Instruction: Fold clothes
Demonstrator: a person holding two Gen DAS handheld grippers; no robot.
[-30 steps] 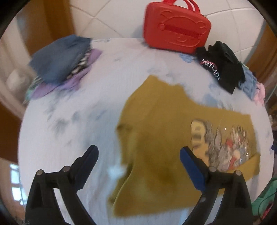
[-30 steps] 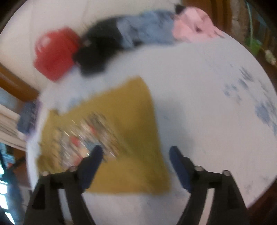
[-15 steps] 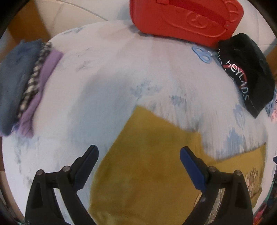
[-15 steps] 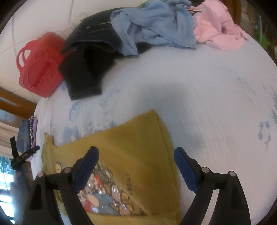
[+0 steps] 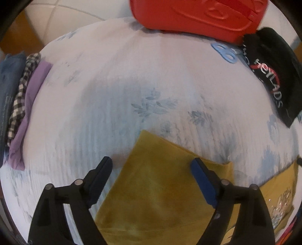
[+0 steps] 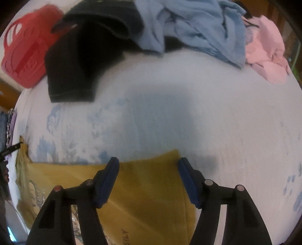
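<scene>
A mustard-yellow T-shirt (image 5: 160, 184) with a cartoon print (image 5: 281, 205) lies flat on the pale blue-flowered bedsheet (image 5: 132, 90). My left gripper (image 5: 151, 169) hangs open just above one far corner of the shirt, its blue-padded fingers either side of the cloth and nothing between them. In the right wrist view the same shirt (image 6: 147, 190) fills the lower left, and my right gripper (image 6: 149, 167) stands open over its other far corner. The left gripper's tip shows at that view's left edge.
A red plastic case (image 5: 203, 17) stands at the back. A black printed garment (image 5: 271, 75) lies beside it, with light blue (image 6: 198, 28) and pink (image 6: 266, 50) clothes bunched further right. A stack of folded clothes (image 5: 20, 105) sits at the left edge. Blue scissors (image 5: 224, 51) lie near the case.
Both grippers have moved forward and down over the shirt toward its far corners. The right gripper's jaws have narrowed slightly. The shirt itself has stayed flat.
</scene>
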